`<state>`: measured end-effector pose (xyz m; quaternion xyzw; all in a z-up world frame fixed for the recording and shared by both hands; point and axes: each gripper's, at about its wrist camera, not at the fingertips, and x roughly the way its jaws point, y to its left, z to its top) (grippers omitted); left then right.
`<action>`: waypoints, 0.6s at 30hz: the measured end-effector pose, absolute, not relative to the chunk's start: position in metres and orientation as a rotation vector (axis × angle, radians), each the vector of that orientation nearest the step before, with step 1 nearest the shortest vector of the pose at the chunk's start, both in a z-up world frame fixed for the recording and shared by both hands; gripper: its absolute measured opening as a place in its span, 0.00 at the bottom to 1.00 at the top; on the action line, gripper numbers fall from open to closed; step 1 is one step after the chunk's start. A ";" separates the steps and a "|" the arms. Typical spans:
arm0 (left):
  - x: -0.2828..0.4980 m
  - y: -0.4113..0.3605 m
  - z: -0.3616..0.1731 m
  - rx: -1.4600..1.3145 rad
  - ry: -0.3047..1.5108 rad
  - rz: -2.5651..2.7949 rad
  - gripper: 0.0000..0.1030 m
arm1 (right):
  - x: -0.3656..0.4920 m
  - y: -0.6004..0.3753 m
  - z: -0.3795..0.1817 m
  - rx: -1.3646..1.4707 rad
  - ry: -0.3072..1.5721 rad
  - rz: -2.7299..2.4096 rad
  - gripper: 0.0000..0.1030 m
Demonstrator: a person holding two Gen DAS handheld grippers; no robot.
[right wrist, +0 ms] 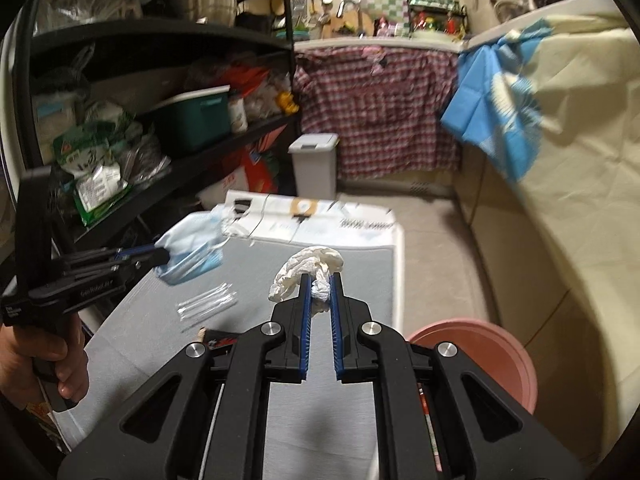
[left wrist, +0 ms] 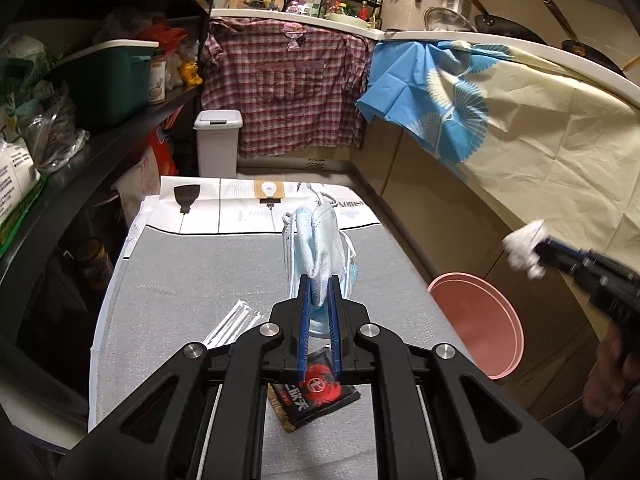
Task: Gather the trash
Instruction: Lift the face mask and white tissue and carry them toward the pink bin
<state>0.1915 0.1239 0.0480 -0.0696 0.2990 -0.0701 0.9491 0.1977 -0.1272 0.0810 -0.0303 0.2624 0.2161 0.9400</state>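
My left gripper (left wrist: 319, 286) is shut on a crumpled light-blue face mask (left wrist: 320, 240), held above the grey mat (left wrist: 180, 280). The same mask (right wrist: 192, 252) and left gripper (right wrist: 160, 258) show at the left of the right wrist view. My right gripper (right wrist: 320, 282) is shut on a crumpled white tissue (right wrist: 306, 270), lifted over the mat's right side. In the left wrist view that tissue (left wrist: 526, 250) hangs beyond the mat's right edge, above the pink bucket (left wrist: 480, 320). On the mat lie clear plastic-wrapped straws (left wrist: 232, 326) and a black-and-red packet (left wrist: 316, 396).
The pink bucket (right wrist: 480, 360) stands on the floor right of the low table. A white lidded bin (left wrist: 218, 142) sits at the back by a plaid shirt (left wrist: 288, 84). Black shelving (right wrist: 140, 120) packed with goods lines the left. A cream and blue cloth (left wrist: 520, 128) covers the right-hand counter.
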 end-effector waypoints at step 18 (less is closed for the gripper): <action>0.198 0.072 0.048 -0.112 0.617 -0.222 0.08 | 0.212 -0.250 0.092 0.003 0.505 0.231 0.09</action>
